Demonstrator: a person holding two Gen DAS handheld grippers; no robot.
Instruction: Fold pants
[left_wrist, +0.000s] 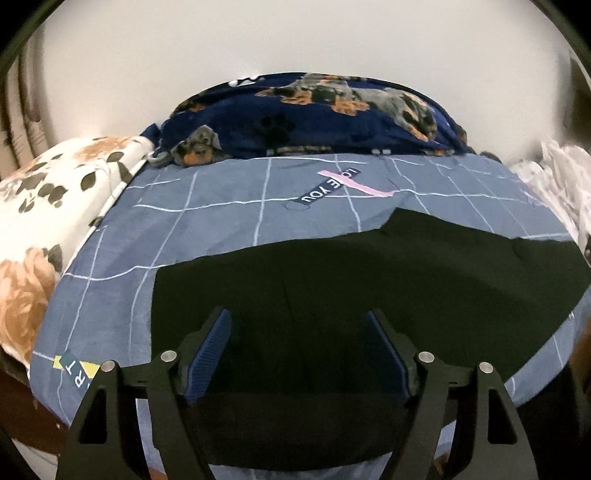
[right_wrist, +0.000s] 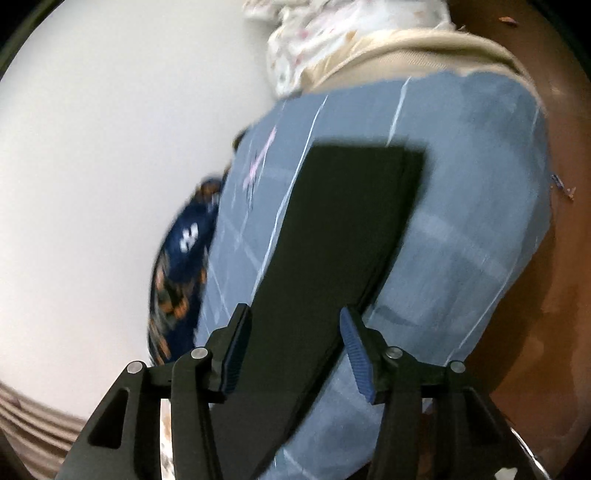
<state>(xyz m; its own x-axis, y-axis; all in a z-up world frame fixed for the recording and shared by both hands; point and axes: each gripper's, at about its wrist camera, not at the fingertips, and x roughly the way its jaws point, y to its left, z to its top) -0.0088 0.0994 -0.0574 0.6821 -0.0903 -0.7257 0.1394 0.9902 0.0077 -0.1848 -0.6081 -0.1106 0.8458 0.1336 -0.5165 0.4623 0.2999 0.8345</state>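
Item: black pants (left_wrist: 332, 288), laid flat on a bed (left_wrist: 221, 206) dressed in a blue-grey sheet with a thin white grid.

Position: in the left wrist view the garment spreads directly ahead of and under the left claw (left_wrist: 297, 354), its long axis running across the view, left to right, with a stepped far edge toward the right. In the right wrist view the same pants (right_wrist: 332, 236) run lengthwise away from the right claw (right_wrist: 293, 350), a long narrowing strip ending in a square far edge.

Claws: both stand wide apart, nothing between the ribbed blue pads (left_wrist: 212, 350). Whether either touches the cloth cannot be told. The right claw looks along the long axis, so by judgement it sits at one end of the garment; the left sits at its broadside.

Material: dark, matte, limp woven cloth; few creases visible; seam detail too dark to read. Likely to drape and slide when lifted.

Surroundings: navy fleece blanket with dog print (left_wrist: 314, 110) at the far side; floral pillow (left_wrist: 55, 206) at left; pale crumpled fabric (right_wrist: 317, 33) beyond the far end; brown floor (right_wrist: 561, 258) at right. The right view is blurred.
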